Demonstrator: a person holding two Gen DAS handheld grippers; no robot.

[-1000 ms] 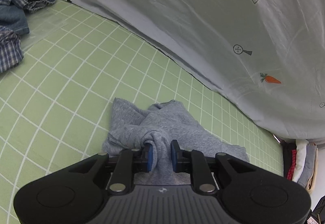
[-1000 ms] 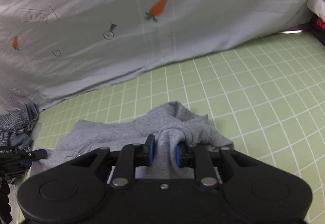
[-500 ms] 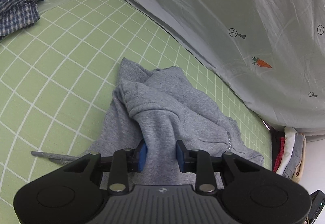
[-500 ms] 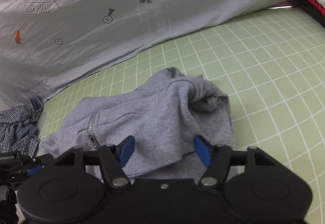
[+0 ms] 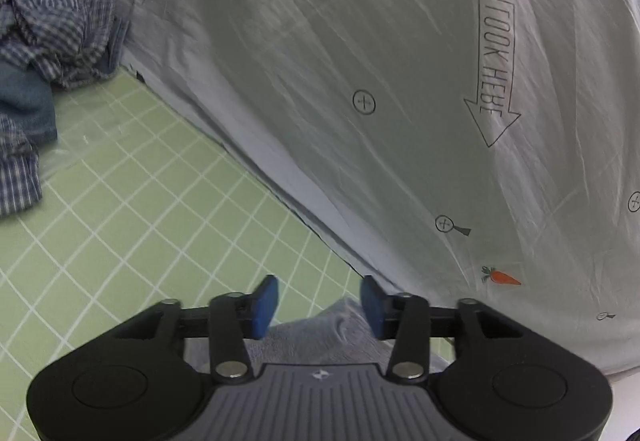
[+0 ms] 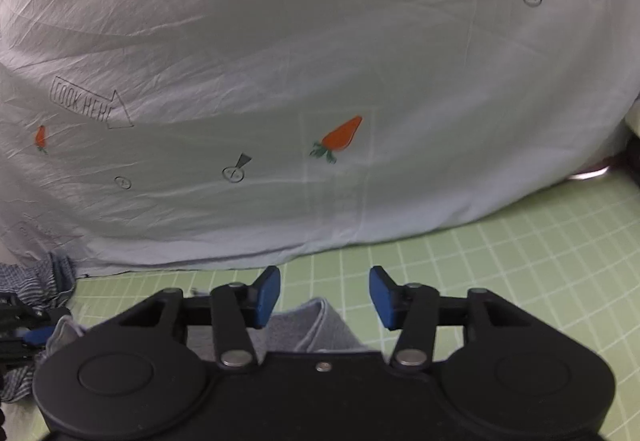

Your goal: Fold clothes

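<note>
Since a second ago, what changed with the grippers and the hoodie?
Both let go: the left gripper and right gripper, then pinched on the grey hoodie, are off it, jaws opening, lifted back; only its edge shows below them. The hoodie stayed on the green grid mat; the plaid clothes pile is unchanged.

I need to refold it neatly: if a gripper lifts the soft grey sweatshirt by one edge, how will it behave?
The soft grey sweatshirt will probably droop: its folded edge already curves limply. Its thick knit suggests some weight. It should not slide much on the green grid mat.
</note>
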